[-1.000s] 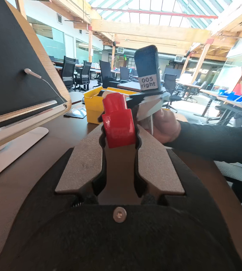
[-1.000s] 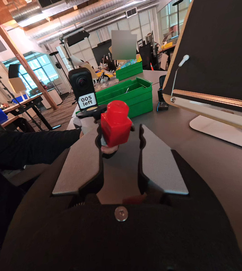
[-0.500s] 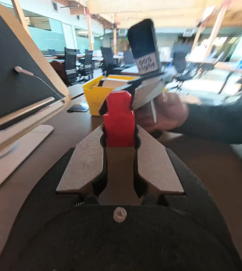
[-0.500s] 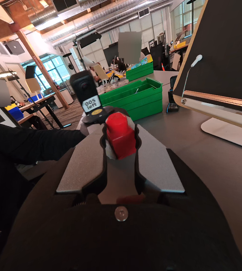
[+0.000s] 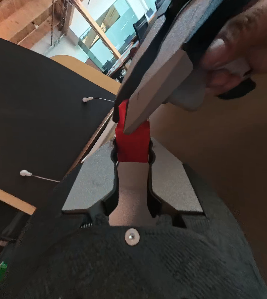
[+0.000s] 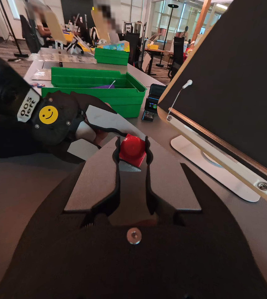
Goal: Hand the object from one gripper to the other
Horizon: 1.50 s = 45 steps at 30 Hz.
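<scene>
A red block with a round knob on top (image 5: 132,150) sits between the fingertips of my left gripper (image 5: 132,145), which is shut on its square body. My right gripper (image 5: 122,120) comes in from the upper right, held by a hand, and one grey finger (image 5: 153,77) covers the block's upper part. In the right wrist view my right gripper (image 6: 132,152) is shut on the red block (image 6: 131,148), knob towards the camera. My left gripper (image 6: 139,153) reaches in from the left, with one finger above the block and one below. Both hold the block just above the table (image 6: 32,186).
A black board on a wooden-edged stand (image 6: 226,80) with a white base (image 6: 210,166) stands close on the right. A green bin (image 6: 97,97) and a small black device (image 6: 152,106) sit behind the grippers. Desks and chairs lie farther back. The tips of both grippers are at nearly the same place.
My right gripper has closed from open onto the red block that the left gripper holds. Both grippers have tilted and moved nearer the board and table.
</scene>
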### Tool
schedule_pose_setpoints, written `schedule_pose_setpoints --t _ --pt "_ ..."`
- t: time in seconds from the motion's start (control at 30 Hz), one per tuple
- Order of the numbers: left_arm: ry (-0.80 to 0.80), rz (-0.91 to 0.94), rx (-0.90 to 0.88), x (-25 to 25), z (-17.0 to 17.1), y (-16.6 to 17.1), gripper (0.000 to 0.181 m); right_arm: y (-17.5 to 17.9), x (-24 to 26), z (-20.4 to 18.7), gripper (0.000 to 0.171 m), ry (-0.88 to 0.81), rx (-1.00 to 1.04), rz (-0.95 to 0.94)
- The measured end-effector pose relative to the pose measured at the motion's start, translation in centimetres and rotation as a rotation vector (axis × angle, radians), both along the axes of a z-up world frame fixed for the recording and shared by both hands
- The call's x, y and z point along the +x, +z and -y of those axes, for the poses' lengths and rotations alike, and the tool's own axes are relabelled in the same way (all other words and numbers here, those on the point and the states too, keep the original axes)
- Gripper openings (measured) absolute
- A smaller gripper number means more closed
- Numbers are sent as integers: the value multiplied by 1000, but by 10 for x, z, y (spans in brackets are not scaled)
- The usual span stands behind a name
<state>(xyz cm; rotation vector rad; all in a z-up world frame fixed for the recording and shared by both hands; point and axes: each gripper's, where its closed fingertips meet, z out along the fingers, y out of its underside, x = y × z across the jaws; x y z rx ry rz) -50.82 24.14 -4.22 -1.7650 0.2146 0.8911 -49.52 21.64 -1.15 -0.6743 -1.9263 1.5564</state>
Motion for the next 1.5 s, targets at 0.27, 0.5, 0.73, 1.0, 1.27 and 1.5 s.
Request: schedule_pose_setpoints --t 0.27,0.5,0.73,1.0,1.27,1.5 --pt "129 -335 -159 -12 1 -3 33 -6 -6 -11 27 -14 -110 150" --pt "150 -466 -180 -12 0 3 33 -15 -9 -18 64 4 -169 275" --pt "129 -397 -145 -8 -2 1 33 -29 -6 -6 32 5 -9 229" --pt "-28 178 68 -4 5 -3 55 -4 -20 -48 32 -303 384 -186" --pt "-247 907 376 -4 12 20 80 -5 -15 -34 32 -370 925 -602" --pt "-259 836 294 12 1 15 87 -19 -16 -6 32 -342 958 -562"
